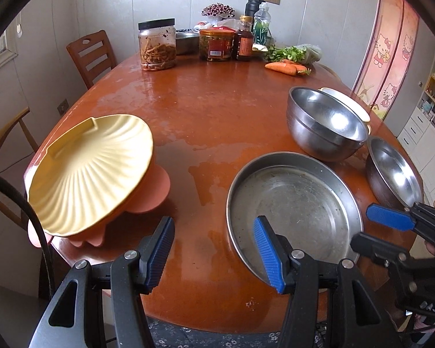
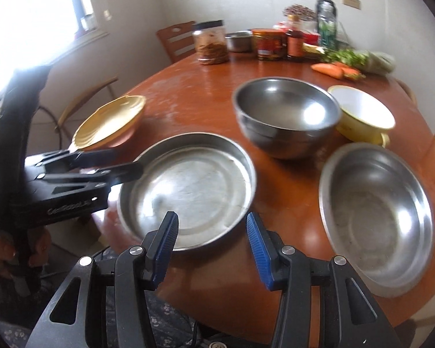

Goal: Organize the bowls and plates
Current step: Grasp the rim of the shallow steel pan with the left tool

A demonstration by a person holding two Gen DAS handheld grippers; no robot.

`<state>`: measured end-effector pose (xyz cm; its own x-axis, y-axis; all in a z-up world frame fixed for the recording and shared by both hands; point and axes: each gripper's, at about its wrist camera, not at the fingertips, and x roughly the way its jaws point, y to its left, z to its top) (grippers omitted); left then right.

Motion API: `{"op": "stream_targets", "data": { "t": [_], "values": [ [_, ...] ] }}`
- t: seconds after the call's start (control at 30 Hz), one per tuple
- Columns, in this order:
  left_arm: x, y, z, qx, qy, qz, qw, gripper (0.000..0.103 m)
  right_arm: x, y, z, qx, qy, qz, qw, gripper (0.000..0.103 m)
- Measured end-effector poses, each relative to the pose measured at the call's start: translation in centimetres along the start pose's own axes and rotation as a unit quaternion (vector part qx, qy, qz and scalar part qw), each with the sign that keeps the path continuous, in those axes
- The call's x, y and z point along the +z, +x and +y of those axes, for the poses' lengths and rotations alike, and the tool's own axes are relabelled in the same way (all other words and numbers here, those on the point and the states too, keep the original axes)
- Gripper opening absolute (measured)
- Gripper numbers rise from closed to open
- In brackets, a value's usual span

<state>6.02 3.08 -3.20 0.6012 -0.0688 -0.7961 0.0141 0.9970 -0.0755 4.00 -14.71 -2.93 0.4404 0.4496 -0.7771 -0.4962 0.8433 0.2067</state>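
Note:
A flat steel plate point(image 1: 295, 206) point(image 2: 188, 191) lies at the table's near edge. Behind it stands a deep steel bowl point(image 1: 324, 124) point(image 2: 287, 116), with a yellow-and-white enamel bowl point(image 1: 348, 103) point(image 2: 362, 113) behind that. A shallow steel bowl point(image 1: 394, 171) point(image 2: 377, 217) sits at the right. A yellow shell-shaped plate point(image 1: 90, 171) point(image 2: 110, 121) rests on an orange plate point(image 1: 156, 191) at the left. My left gripper point(image 1: 214, 249) is open and empty, near the steel plate's left rim. My right gripper point(image 2: 211, 246) is open and empty over the plate's near rim.
Jars point(image 1: 157, 45), sauce bottles point(image 1: 243, 39), a small steel dish point(image 1: 185, 40), greens and carrots point(image 1: 287, 68) crowd the far side of the brown table point(image 1: 211, 110). Wooden chairs point(image 1: 91, 55) stand at the left. White cabinets point(image 1: 426, 133) are at the right.

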Motion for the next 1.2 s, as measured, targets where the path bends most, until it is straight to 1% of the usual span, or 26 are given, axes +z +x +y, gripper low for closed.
{"op": "stream_targets", "data": {
  "t": [0.13,0.3,0.53,0.63,0.67,0.7,0.77,0.8,0.87,0.93,1.03,1.2],
  "values": [
    [-0.1,0.2,-0.1,0.0,-0.004,0.0,1.0,0.057,0.1,0.7,-0.3,-0.02,0.005,-0.009,1.0,0.05],
    [-0.3,0.5,-0.4,-0.001,-0.003,0.001,1.0,0.057,-0.1,1.4,-0.5,-0.027,0.009,-0.014,0.999,0.041],
    [-0.3,1.1,-0.7,-0.004,-0.004,0.003,1.0,0.057,0.0,1.8,-1.0,-0.027,0.024,-0.026,0.999,0.023],
    [-0.5,1.4,-1.1,-0.006,-0.003,0.009,0.9999,0.057,0.0,2.0,-0.9,-0.029,0.021,-0.027,0.999,0.021],
    [-0.6,1.4,-1.2,-0.002,-0.002,0.009,1.0,0.055,-0.1,2.1,-0.9,-0.029,0.02,-0.028,0.999,0.021],
    [-0.6,1.4,-1.3,0.005,0.0,0.006,1.0,0.053,-0.1,2.1,-0.9,-0.029,0.02,-0.029,0.999,0.021],
    [-0.6,1.5,-1.6,0.013,0.003,0.004,0.9999,0.045,-0.1,2.1,-0.9,-0.031,0.017,-0.032,0.999,0.021],
    [-0.7,1.4,-1.7,0.012,0.003,0.002,0.9999,0.044,-0.1,2.1,-0.9,-0.032,0.016,-0.033,0.999,0.021],
    [-0.8,1.4,-2.2,0.01,0.008,-0.001,0.9999,0.036,-0.1,2.1,-0.8,-0.033,0.015,-0.035,0.999,0.021],
    [-1.0,1.3,-2.5,0.005,0.01,-0.004,0.9999,0.033,-0.2,2.1,-0.8,-0.034,0.014,-0.037,0.999,0.021],
    [-1.2,1.3,-3.0,0.007,0.013,-0.007,0.9999,0.033,-0.2,2.0,-0.7,-0.037,0.012,-0.036,0.999,0.021],
    [-1.1,1.0,-2.7,-0.001,0.006,-0.007,1.0,0.033,-0.2,1.9,-0.8,-0.038,0.011,-0.038,0.998,0.021]
  ]
}}
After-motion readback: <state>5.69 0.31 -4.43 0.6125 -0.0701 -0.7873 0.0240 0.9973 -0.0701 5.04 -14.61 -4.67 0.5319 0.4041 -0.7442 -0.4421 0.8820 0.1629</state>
